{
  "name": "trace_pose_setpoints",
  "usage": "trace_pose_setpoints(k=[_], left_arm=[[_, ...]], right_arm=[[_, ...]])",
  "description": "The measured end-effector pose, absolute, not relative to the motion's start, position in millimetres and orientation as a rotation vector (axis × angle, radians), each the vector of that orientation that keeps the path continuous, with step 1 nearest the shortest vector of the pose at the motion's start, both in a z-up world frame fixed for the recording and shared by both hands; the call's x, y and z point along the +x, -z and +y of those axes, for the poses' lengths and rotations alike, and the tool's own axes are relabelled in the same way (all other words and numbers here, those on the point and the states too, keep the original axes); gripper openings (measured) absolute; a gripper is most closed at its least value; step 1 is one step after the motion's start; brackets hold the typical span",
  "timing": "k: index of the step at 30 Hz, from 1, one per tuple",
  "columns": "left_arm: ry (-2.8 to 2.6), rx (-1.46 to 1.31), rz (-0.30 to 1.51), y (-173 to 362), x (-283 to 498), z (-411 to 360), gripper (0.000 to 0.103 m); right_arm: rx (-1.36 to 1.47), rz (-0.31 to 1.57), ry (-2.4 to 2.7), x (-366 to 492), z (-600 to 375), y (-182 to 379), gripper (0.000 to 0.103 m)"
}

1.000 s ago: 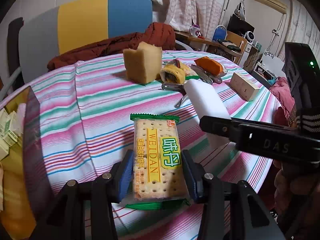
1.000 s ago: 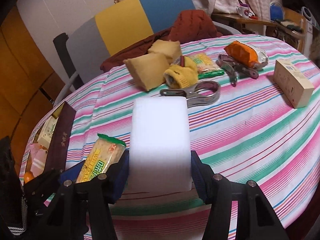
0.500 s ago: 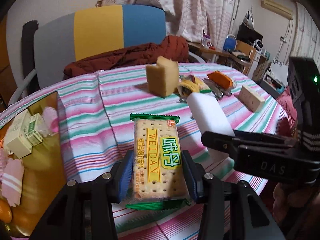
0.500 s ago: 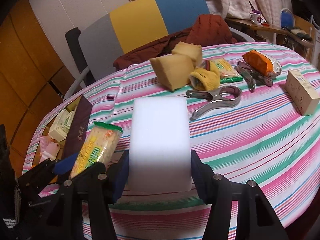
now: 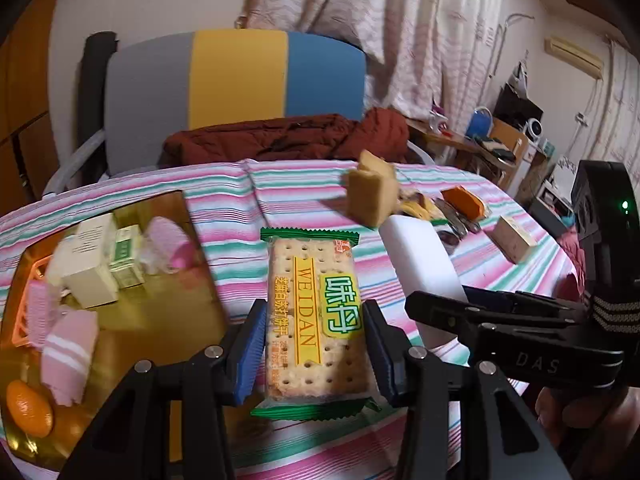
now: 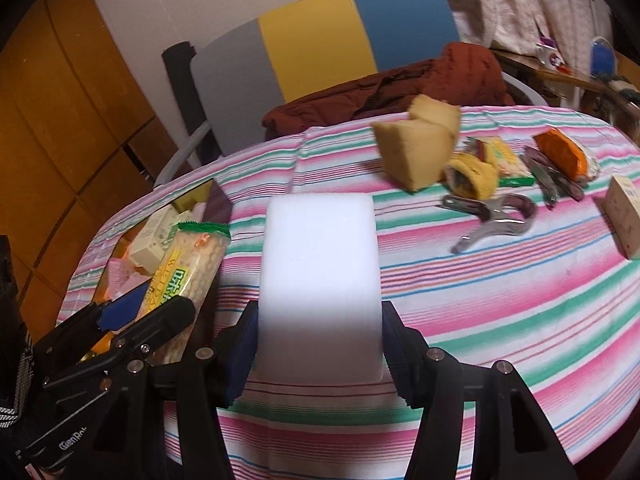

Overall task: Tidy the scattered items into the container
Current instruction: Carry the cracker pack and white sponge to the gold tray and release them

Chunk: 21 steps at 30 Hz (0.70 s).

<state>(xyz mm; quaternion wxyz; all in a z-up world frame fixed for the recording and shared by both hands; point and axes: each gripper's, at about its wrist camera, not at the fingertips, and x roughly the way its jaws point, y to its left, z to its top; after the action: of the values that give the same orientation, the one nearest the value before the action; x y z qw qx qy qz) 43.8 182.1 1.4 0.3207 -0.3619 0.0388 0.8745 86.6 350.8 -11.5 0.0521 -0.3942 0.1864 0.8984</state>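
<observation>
**Left wrist view: both claws loaded, container just off to the side**

In my left wrist view, the left gripper [image 5: 316, 356] is clamped on a cracker packet [image 5: 316, 316], blue pads pressed against its long sides, the green-edged wrapper standing up between them. Just to the left of that claw sits the gold container [image 5: 132, 336], lower than the packet. Inside it I see cream boxes [image 5: 90, 268], pink rolled items [image 5: 68, 356] and an orange fruit [image 5: 30, 408]. To the right of the claw, the right gripper [image 5: 464, 300] crosses the frame, a white foam block [image 5: 420, 260] sticking out of it.

From the right wrist camera, the right gripper [image 6: 318, 352] is closed on that white foam block [image 6: 318, 280], pads snug on both sides. The left gripper [image 6: 144, 312] with the cracker packet [image 6: 192, 268] is close beside it on the left, over the container's edge [image 6: 218, 204].

Beyond the claw and to its right, on the striped tablecloth [image 6: 480, 300], lie scattered items: yellow sponges [image 6: 416, 148], a yellow rolled cloth [image 6: 472, 176], a metal clip [image 6: 496, 216], an orange packet [image 6: 560, 156] and a small cream carton [image 6: 624, 216]. Past the table's far edge stands a grey, yellow and blue chair [image 6: 320, 40] with a dark red garment [image 6: 400, 84] on it.
</observation>
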Motion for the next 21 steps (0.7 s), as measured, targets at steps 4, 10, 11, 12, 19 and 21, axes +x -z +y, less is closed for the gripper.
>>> trace_pose_setpoints(k=[4,10,11,12,19,21], left_arm=[[-2.341,-0.953,0.058,-4,35,158,0.047],[-2.421,-0.994,0.001,1,13,120,0.047],[-2.432,-1.006,-0.012,3,9,113,0.047],[-2.440,-1.023,-0.026,6,3,107,0.047],[-2.479,-1.148,-0.078,30,-35,78,0.047],[-2.485,-1.190,-0.103,37,-45,72,0.048]], right_arm=[[-1.227,0.544,-2.771,72,331,8,0.058],[-1.289,0.530,-2.825,44,299,6,0.059],[-1.295,0.519,-2.836,39,293,6,0.059],[-1.303,0.514,-2.844,33,288,6,0.059],[-1.363,0.491,-2.873,-15,253,11,0.059],[-1.362,0.505,-2.887,-30,246,13,0.060]])
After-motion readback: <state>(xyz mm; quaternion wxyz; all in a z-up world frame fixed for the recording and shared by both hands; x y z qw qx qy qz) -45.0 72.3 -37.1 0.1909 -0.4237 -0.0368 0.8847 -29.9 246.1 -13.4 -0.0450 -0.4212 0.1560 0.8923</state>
